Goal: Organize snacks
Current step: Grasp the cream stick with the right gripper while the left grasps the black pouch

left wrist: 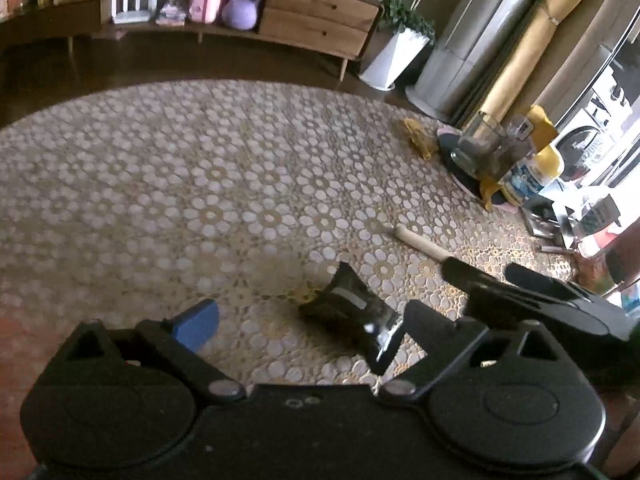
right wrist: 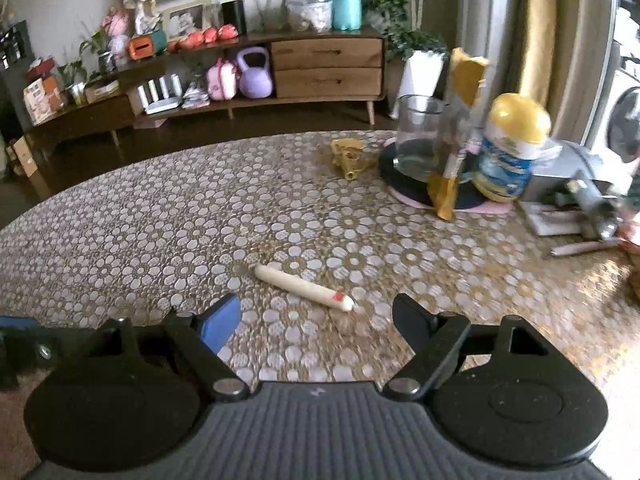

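Snacks on the bench [right wrist: 160, 208], near to far. Dark glossy snack packet [left wrist: 352, 316] lies on the patterned cloth close to the near edge, between the fingers of the left tongs [left wrist: 308, 322]; fingers apart, pads not pressing it. Right tongs [right wrist: 316, 320] also spread wide, nothing gripped. Cream sausage stick [right wrist: 304, 288] lies flat just ahead of the right tongs, red-marked end toward them. Farther toward the right side: crumpled yellow wrapper [right wrist: 348, 156], dark round tray [right wrist: 404, 184] carrying a clear glass jar [right wrist: 420, 136], a tall yellow packet [right wrist: 456, 132] leaning at the tray, yellow-lidded tub [right wrist: 512, 152] beside it.
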